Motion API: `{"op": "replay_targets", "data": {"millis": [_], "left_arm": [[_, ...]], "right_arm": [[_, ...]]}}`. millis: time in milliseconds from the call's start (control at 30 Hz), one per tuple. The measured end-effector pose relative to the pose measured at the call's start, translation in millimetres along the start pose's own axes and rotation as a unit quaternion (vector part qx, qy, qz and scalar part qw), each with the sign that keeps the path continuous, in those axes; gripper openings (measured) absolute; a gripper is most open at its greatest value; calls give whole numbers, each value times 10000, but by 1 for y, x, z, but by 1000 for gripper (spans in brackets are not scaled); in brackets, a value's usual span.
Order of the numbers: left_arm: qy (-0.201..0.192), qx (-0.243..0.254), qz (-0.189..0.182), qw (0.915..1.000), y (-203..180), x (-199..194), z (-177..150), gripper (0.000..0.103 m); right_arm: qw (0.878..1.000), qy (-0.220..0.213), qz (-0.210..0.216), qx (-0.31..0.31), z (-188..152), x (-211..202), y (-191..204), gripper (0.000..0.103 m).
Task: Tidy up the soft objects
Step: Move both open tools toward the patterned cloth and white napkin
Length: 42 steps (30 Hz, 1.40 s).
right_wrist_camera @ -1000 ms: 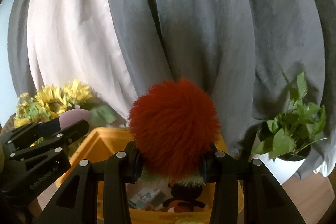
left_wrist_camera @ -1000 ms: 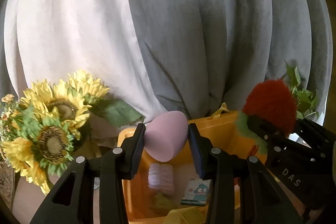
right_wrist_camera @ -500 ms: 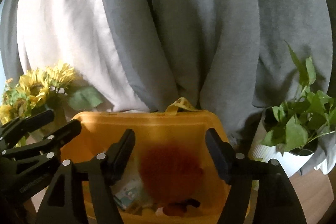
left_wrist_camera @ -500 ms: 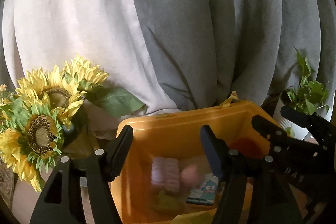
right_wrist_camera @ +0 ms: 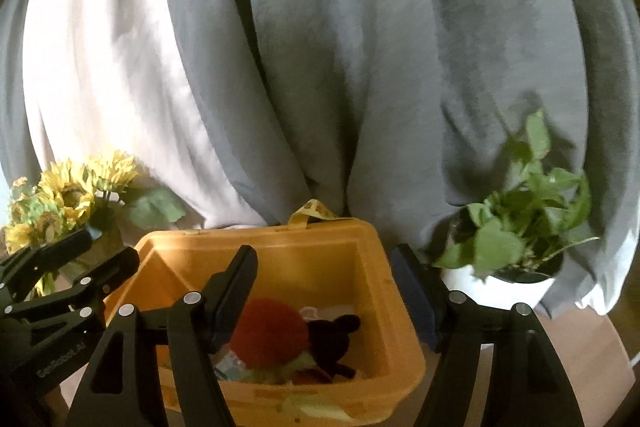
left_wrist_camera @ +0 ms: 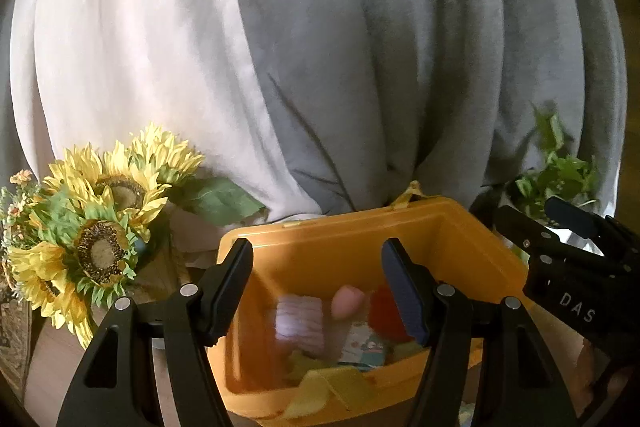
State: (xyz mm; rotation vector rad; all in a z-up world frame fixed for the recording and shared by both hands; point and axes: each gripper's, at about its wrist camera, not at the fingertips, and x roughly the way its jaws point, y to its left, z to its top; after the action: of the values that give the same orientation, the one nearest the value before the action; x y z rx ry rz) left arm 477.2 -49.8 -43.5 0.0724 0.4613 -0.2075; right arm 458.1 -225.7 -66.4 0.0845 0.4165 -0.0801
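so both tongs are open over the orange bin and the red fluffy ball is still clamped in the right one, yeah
Not quite. Both tongs, left and right, are open over the orange bin, but the red fluffy ball is not clamped. The right wrist view shows it lying inside the bin beside a black plush, with nothing between the right tongs.

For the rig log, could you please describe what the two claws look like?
Both claws, left and right, are matte black plastic with silver rivets, triangular cut-outs and flat dark-blue pads. White "DAS" lettering marks the right; faint "GenRobot.AI" lettering marks the left. No cables or sleeves show.
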Motion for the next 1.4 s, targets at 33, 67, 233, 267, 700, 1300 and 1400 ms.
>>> {"op": "replay_targets", "data": {"millis": [33,67,233,267,700,1300,1400], "left_arm": [[-13,10,-30,10000,-2,-3,0,66],[-34,29,-65,10000,-4,-6,0,66],[-126,121,-228,9996,-16,-21,0,66],[-149,144,-287,9994,-19,-25,0,66],[-190,472,-804,9955,-46,-61,-14,66],[178,1086,-1471,9830,-64,-74,-57,66],[282,1200,-1578,9797,-66,-71,-66,66]], "right_arm": [[10000,-21,-31,22,0,-4,-2,71],[10000,-35,-57,43,0,-8,-4,71],[9994,-147,-277,135,-2,-29,-15,71],[9992,-170,-331,155,-2,-34,-17,71],[9943,-246,-951,419,-24,-93,-33,71],[9851,107,-1517,808,-77,-133,-39,71],[9834,223,-1565,895,-88,-134,-38,71]]}}
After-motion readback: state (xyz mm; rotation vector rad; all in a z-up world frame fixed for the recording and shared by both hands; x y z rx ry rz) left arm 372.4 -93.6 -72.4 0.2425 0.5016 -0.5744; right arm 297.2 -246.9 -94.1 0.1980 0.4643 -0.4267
